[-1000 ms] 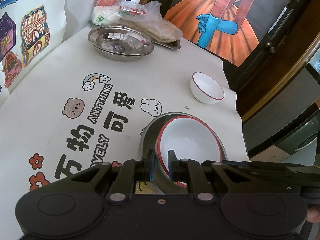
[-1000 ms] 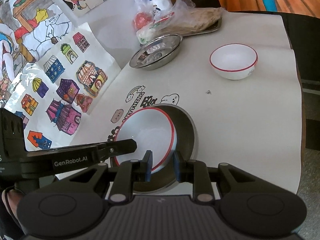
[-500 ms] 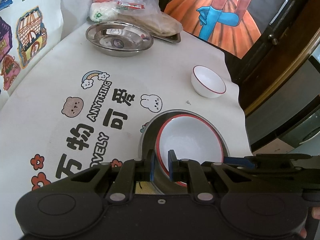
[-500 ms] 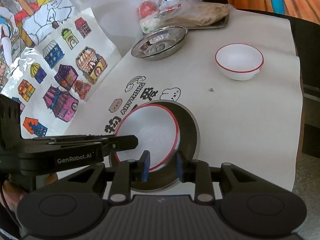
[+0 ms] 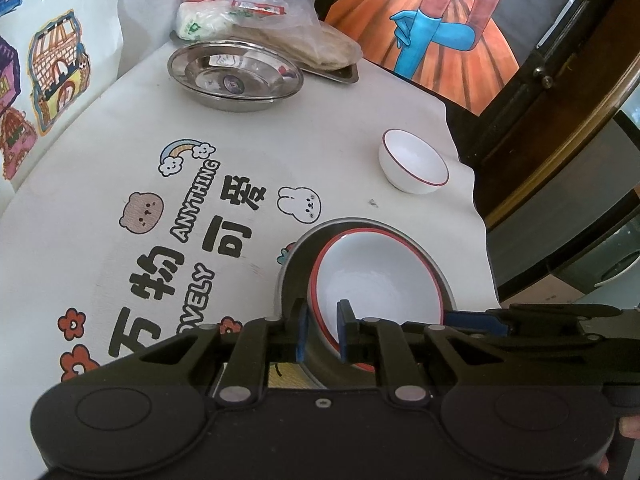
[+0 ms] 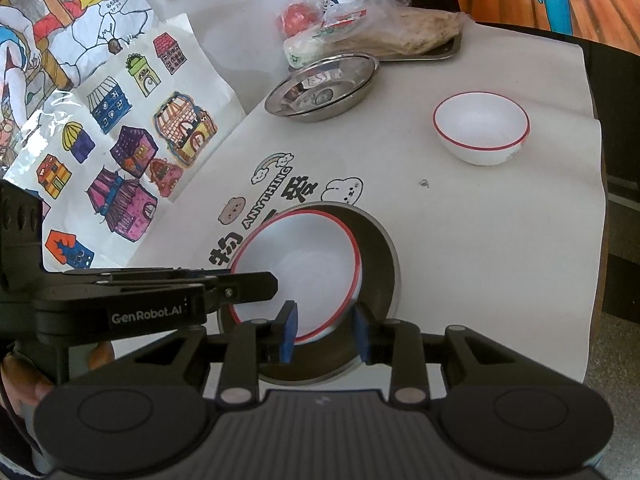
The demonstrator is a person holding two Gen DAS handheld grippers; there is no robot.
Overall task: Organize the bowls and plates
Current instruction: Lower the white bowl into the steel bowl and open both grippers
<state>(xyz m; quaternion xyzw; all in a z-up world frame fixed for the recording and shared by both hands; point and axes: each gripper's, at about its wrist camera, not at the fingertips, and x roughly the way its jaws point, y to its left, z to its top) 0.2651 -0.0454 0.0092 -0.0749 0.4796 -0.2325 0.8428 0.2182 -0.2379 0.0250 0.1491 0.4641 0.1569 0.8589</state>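
Observation:
A white red-rimmed plate [image 5: 380,276] sits tilted inside a steel plate [image 5: 292,276] near the table's front edge; both show in the right wrist view [image 6: 296,268] [image 6: 380,264]. My left gripper [image 5: 322,330] is shut on the near rim of the white plate. My right gripper [image 6: 322,330] is open, its fingers either side of the white plate's rim and apart from it. A small white red-rimmed bowl [image 5: 414,166] [image 6: 480,128] stands alone at the right. A stack of steel plates [image 5: 234,74] [image 6: 324,88] sits at the back.
A steel tray with bagged food [image 5: 288,36] [image 6: 384,36] lies behind the steel stack. The printed tablecloth [image 5: 120,160] ends at the right, where the table edge [image 6: 592,200] drops off. Drawings hang on the left wall [image 6: 100,100].
My right gripper's fingers have spread apart and let go of the white plate's rim. My left gripper keeps its hold. Both views have pulled back slightly.

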